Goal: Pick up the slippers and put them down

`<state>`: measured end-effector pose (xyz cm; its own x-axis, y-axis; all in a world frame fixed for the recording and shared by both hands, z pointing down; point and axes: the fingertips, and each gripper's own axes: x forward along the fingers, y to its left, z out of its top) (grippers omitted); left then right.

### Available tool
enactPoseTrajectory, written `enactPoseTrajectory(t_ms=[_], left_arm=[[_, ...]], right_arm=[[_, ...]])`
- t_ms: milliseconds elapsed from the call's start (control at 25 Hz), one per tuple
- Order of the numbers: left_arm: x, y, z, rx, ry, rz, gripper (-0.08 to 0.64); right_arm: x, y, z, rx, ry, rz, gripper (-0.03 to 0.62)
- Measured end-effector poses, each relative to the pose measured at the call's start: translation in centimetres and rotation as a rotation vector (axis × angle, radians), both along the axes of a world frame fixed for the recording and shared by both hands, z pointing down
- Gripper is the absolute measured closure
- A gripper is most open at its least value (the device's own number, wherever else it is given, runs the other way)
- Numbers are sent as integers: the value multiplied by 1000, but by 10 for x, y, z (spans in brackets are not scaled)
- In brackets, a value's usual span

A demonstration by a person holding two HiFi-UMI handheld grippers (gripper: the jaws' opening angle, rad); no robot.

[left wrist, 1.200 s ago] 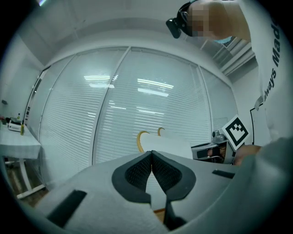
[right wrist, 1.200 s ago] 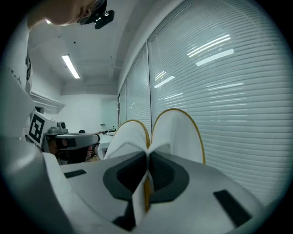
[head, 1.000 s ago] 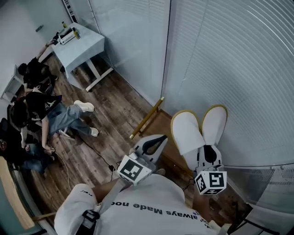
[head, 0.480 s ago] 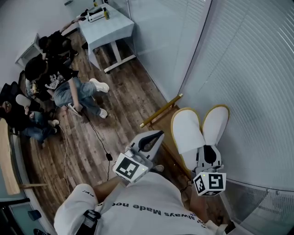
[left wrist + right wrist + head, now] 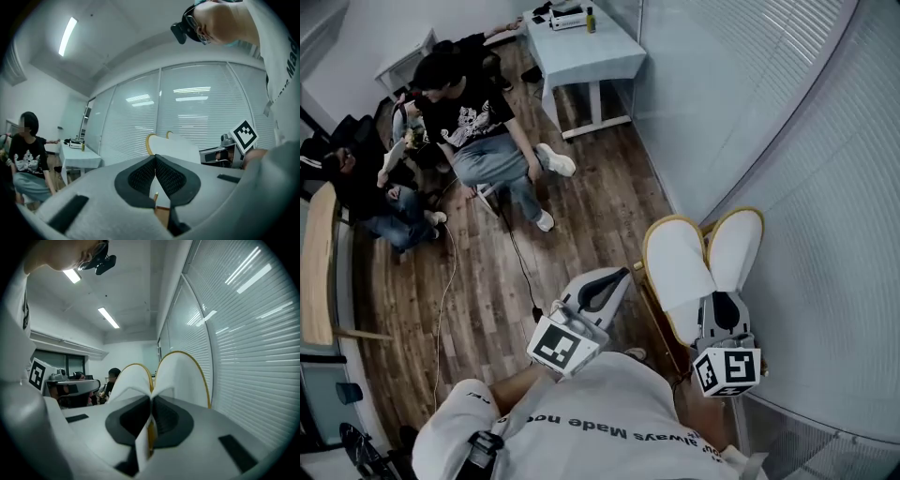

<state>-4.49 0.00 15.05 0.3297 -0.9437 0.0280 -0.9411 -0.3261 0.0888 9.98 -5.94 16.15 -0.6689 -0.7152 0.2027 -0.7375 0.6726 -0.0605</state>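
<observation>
A pair of white slippers with yellow edging is held up off the floor, soles side by side, toes pointing away from me. My right gripper is shut on their heel ends. In the right gripper view the slippers rise from between the pads of that gripper. My left gripper is held level to the left of the slippers and apart from them. Its pads meet at the tips, and nothing is between them in the left gripper view, where the slippers show beyond it.
A glass wall with white blinds runs along the right. A white table stands at the back on the wooden floor. Seated people are at the upper left, and a cable trails across the floor.
Both grippers have swung round level with me, so the table and the seated people have slid to the right in the head view. The slippers stay in the right gripper.
</observation>
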Motion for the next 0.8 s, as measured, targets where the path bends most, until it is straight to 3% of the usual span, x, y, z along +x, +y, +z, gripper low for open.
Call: enactPoseTrajectory(t_ms=[280, 800], left_arm=[[-111, 30, -8, 16, -1, -127, 549], [-297, 117, 0, 4, 2, -349, 549]], right_arm=[[-129, 8, -5, 10, -2, -153, 569], [-342, 68, 4, 1, -3, -399, 569]])
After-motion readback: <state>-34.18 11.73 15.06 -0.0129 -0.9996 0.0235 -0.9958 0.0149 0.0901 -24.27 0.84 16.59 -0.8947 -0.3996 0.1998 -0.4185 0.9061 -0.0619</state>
